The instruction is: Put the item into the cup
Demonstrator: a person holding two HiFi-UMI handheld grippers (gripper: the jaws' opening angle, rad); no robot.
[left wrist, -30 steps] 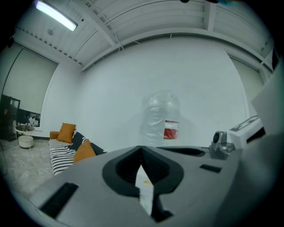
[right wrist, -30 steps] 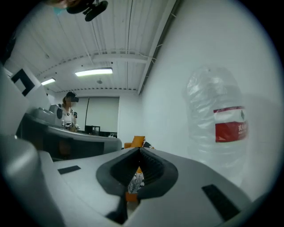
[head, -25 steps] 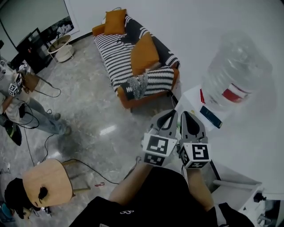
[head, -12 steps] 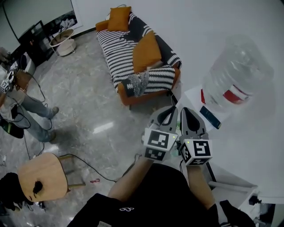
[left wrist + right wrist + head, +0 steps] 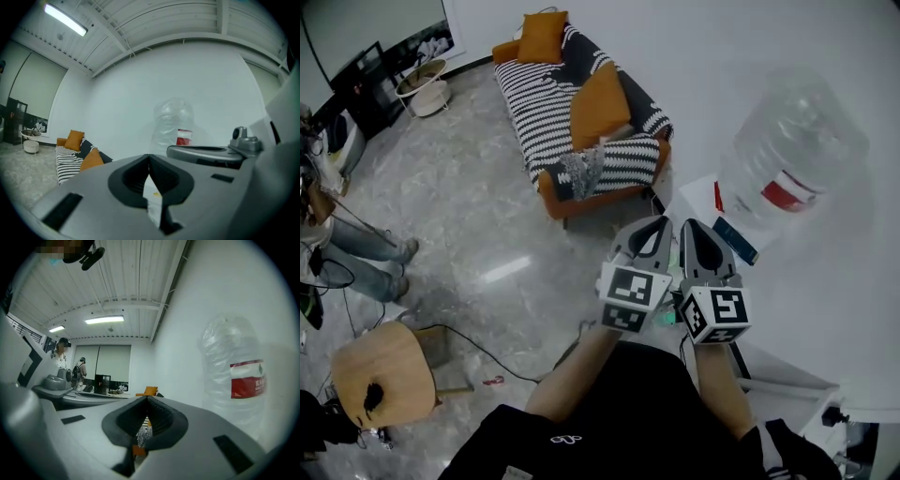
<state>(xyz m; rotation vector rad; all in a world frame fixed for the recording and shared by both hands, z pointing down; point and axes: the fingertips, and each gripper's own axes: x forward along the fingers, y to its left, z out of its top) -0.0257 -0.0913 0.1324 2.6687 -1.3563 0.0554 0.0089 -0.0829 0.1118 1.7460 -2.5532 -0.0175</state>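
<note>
No cup and no item show in any view. My left gripper (image 5: 657, 228) and right gripper (image 5: 693, 231) are held side by side in front of the person's chest, their marker cubes almost touching. Both point toward a large clear water bottle (image 5: 792, 150) with a red label. In the left gripper view the left gripper (image 5: 149, 158) has its jaws meeting at the tips with nothing between them. The right gripper (image 5: 147, 401) looks the same in its own view, shut and empty.
The water bottle (image 5: 236, 376) stands on a white dispenser (image 5: 710, 202) against the white wall. A striped sofa (image 5: 581, 112) with orange cushions is beyond the grippers. A round wooden stool (image 5: 380, 375), floor cables and another person (image 5: 352, 244) are at the left.
The head view has shifted slightly. The person at the left has moved further toward the left edge. Both grippers stay together in the same pose.
</note>
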